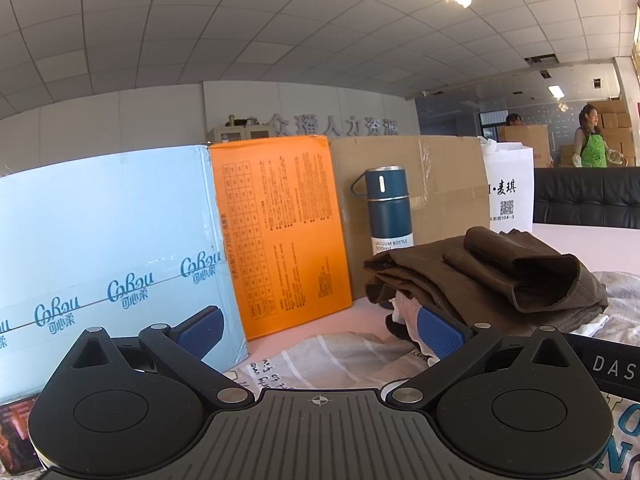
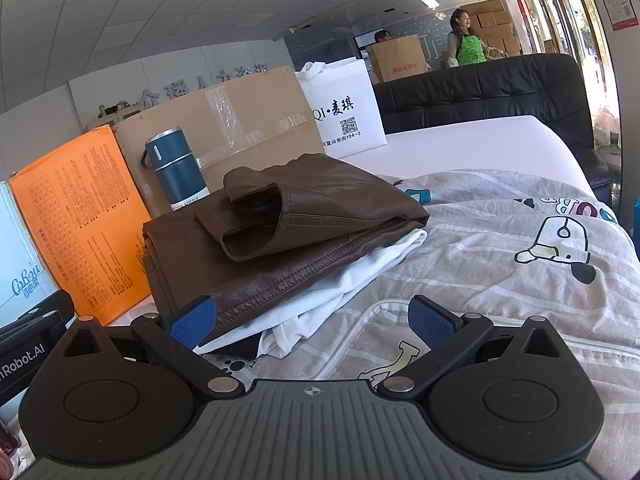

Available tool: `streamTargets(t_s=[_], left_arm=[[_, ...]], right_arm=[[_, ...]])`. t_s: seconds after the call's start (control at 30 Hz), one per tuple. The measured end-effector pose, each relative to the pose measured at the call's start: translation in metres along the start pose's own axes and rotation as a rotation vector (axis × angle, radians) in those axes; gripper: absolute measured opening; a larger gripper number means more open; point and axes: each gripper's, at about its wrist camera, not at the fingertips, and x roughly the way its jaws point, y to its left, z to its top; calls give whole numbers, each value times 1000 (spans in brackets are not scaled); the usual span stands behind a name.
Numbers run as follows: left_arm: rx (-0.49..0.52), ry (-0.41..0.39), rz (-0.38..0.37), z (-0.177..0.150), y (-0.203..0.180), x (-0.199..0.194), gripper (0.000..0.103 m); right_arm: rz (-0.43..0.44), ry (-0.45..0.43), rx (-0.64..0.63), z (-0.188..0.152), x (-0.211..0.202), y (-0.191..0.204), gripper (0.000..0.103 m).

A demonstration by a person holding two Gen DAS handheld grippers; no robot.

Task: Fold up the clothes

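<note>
A folded brown leather jacket [image 2: 288, 224] lies on top of a white garment [image 2: 320, 300], on a grey printed cloth [image 2: 500, 264] spread over the table. The jacket also shows in the left wrist view [image 1: 488, 280]. My right gripper [image 2: 312, 322] is open and empty, low in front of the pile, its left fingertip at the jacket's near edge. My left gripper [image 1: 320, 330] is open and empty, left of the pile, its right fingertip close to the white garment [image 1: 404, 310].
Along the back stand a light blue box [image 1: 108, 248], an orange box [image 1: 280, 232], a cardboard box [image 1: 432, 184], a blue vacuum bottle [image 1: 386, 208] and a white bag [image 1: 510, 184]. A black sofa [image 2: 480, 92] is beyond the pink table [image 2: 472, 144]. Two people stand far off.
</note>
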Motion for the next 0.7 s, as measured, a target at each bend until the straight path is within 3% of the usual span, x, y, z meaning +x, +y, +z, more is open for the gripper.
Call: streamTargets(t_s=[0.7], left_arm=[[1, 3, -5, -1, -1, 2, 103]], right_arm=[[-3, 0, -5, 0, 0, 0, 103]])
